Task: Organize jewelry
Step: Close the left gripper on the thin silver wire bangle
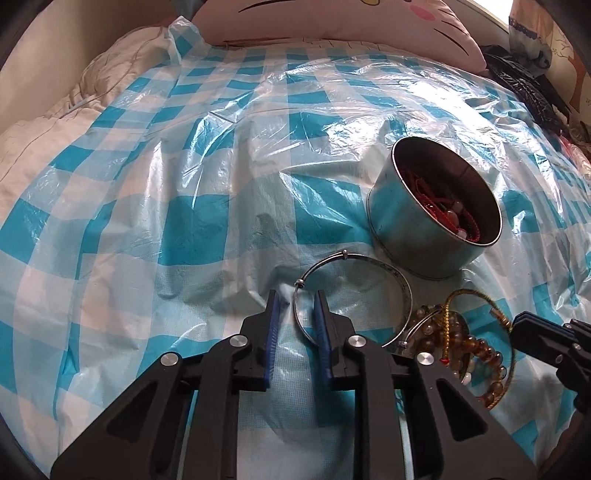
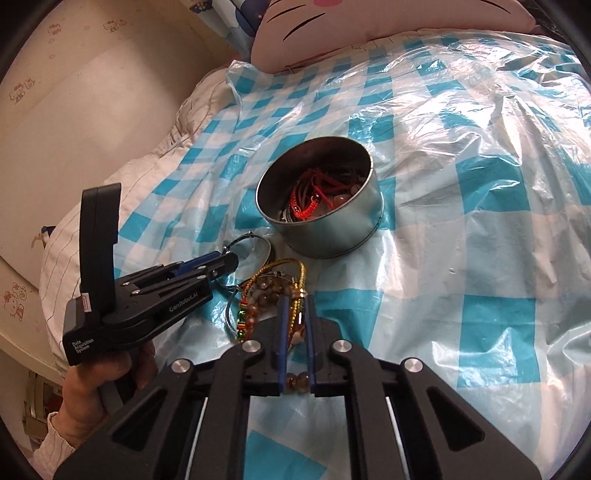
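A round metal tin (image 1: 406, 236) (image 2: 332, 240) holding red cords and beads stands on the checked sheet. In front of it lies a thin silver bangle (image 1: 402, 280) (image 2: 255, 236). My left gripper (image 1: 296, 301) (image 2: 227, 266) straddles the bangle's left rim; the wire lies against the right pad and a gap shows on the other side. Beside the bangle sits a heap of amber bead bracelets (image 1: 476, 343) (image 2: 262, 295) with a gold cord bracelet (image 1: 448, 317) (image 2: 301, 275). My right gripper (image 2: 296, 306) (image 1: 517, 326) is shut on the gold cord and a bead.
A blue-and-white checked plastic sheet (image 1: 184, 221) (image 2: 480, 184) covers the bed. A cat-face pillow (image 1: 332, 18) (image 2: 369, 22) lies at the far edge, with crumpled black material (image 1: 524, 85) at the back right. A person's hand (image 2: 92, 384) holds the left gripper's handle.
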### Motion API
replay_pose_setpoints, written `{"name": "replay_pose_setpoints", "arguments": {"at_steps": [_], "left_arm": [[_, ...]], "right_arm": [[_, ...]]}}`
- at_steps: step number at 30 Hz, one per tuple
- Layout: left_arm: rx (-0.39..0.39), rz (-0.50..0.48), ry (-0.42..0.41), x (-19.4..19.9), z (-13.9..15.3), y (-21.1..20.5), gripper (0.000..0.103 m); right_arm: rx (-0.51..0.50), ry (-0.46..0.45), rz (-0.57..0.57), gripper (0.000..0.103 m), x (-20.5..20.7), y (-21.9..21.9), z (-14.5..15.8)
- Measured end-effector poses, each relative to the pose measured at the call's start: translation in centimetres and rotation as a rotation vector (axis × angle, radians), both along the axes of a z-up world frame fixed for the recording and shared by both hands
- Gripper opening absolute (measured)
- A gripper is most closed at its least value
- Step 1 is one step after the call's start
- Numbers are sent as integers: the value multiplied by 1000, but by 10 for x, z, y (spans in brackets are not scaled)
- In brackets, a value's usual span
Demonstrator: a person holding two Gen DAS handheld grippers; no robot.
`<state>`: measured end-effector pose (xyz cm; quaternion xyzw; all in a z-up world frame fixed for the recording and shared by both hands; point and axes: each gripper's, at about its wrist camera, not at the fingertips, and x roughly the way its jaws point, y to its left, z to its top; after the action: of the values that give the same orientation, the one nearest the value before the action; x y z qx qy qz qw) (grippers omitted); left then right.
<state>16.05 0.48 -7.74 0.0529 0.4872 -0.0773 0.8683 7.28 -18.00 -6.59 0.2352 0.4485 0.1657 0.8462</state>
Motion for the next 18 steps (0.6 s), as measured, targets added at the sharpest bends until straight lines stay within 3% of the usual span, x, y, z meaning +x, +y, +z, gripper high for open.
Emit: {"name": "replay_pose_setpoints", "arguments": {"at_steps": [4,8,10,11,16,18], "left_arm": [[-28,2,-11,-10,7,6,11],[-48,-5,-25,-13,10,8,11],[-41,-10,-21,-10,10,6,12],[-36,-14,-22,-9,10,4,12],[21,-31,-18,3,3,-6,18],[35,-28,-6,9,-2,-7,19]], "right_arm": [[40,3,-61,9,-14,-21,-3],[89,38,-51,11,-8,-23,-12],[84,33,-27,54,-4,-15,-11],[73,28,-8,57,-2,-10,-11],[6,53,65,56,14,14,-18],[-13,69,77,49,20,18,-23]]}}
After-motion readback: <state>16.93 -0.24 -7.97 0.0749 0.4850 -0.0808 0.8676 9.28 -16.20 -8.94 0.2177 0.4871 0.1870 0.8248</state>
